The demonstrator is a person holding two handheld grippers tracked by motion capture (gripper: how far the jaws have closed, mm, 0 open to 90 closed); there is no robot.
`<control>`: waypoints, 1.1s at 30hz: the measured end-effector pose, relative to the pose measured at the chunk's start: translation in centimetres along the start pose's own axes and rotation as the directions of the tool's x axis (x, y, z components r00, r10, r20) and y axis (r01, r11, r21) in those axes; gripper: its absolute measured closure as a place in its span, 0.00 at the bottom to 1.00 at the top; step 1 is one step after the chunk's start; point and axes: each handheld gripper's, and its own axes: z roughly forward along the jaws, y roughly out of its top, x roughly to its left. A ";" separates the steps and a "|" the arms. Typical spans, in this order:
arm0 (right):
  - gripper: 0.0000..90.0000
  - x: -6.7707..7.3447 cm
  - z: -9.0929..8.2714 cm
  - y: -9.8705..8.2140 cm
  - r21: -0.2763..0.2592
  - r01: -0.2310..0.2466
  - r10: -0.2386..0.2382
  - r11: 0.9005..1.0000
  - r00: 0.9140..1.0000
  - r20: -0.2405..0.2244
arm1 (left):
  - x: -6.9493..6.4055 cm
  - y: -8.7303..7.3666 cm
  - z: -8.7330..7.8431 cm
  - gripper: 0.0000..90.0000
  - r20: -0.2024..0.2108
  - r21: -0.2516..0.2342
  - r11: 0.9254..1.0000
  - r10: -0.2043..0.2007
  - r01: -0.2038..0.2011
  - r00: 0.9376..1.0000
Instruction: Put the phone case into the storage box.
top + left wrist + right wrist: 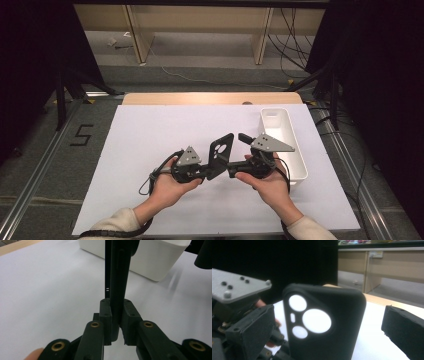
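Item: black phone case [220, 155], pinched edge-on in your left gripper [206, 172] above the desk [150, 135]; right gripper [243, 152] stands open around it, so an off-centre closure could twist it loose.

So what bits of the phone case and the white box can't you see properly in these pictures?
- Phone case: its bottom end is cut off by the lower edge in the right gripper view; in the left gripper view it stands edge-on, so its faces are hidden.
- White bin: the right tool and hand cover its near end in the high view; its inside floor is too foreshortened to check.
- Left tool: its pads hide the clamped strip of the case.
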 end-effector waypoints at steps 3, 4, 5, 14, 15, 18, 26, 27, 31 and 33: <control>0.00 0.1 0.2 -0.1 -0.005 -0.008 0.008 1.000 1.000 0.016 | -0.1 0.0 0.2 0.89 -0.004 0.004 1.000 -0.002 0.002 1.000; 0.00 0.1 0.2 -0.1 -0.006 -0.011 0.011 1.000 1.000 0.017 | -0.2 0.0 0.2 0.89 -0.002 0.004 1.000 -0.001 0.001 1.000; 0.00 0.1 0.3 -0.1 -0.007 -0.016 0.016 1.000 1.000 0.017 | -0.2 0.0 0.2 0.89 -0.003 0.003 1.000 0.001 -0.001 1.000; 0.00 0.8 1.2 0.0 -0.012 -0.020 0.020 1.000 0.999 0.028 | -0.3 0.0 0.3 0.89 -0.006 0.008 1.000 0.003 -0.003 1.000; 0.00 0.8 1.2 0.0 -0.015 -0.022 0.022 1.000 0.999 0.032 | -0.3 0.0 0.3 0.89 -0.007 0.008 1.000 0.002 -0.002 1.000; 0.01 0.9 1.6 0.1 -0.015 -0.031 0.032 0.999 0.999 0.036 | -0.3 0.0 0.3 0.89 -0.008 0.003 1.000 0.001 -0.001 1.000; 0.01 1.0 1.8 0.0 -0.024 -0.031 0.032 0.999 0.998 0.056 | -0.4 0.0 0.3 0.89 -0.012 -0.001 1.000 -0.003 0.003 1.000; 0.02 1.0 1.8 0.0 -0.025 -0.036 0.038 0.999 0.998 0.058 | -0.4 0.0 0.3 0.89 -0.013 -0.003 1.000 -0.004 0.004 1.000; 0.05 1.0 1.7 0.0 -0.029 -0.037 0.039 0.999 0.998 0.057 | -0.4 0.0 0.3 0.89 -0.012 -0.006 1.000 -0.006 0.006 1.000; 0.11 1.1 1.5 0.0 -0.030 -0.033 0.034 0.999 0.998 0.058 | -0.4 0.0 0.3 0.89 -0.010 -0.010 1.000 -0.007 0.007 1.000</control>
